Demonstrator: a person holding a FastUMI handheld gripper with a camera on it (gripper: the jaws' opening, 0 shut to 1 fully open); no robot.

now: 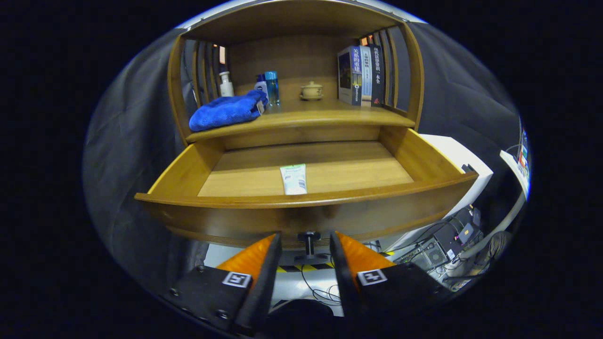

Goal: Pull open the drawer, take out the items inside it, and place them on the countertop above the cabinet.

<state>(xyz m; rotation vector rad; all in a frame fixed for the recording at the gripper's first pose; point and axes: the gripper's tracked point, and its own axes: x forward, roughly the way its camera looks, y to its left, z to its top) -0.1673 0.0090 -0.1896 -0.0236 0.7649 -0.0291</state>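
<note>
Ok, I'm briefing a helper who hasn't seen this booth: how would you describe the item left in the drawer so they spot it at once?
Find the wooden cabinet's open drawer, pulled out above the gripper, whose open fingers flank the knob. On the drawer floor near its front lies a flat white tube, the sole item inside; the blue towel sits on the countertop above.

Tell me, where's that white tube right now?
The tube lies flat on the floor of the open drawer, near the middle of its front edge. It sits beyond the open gripper, whose fingers flank the knob.
</note>
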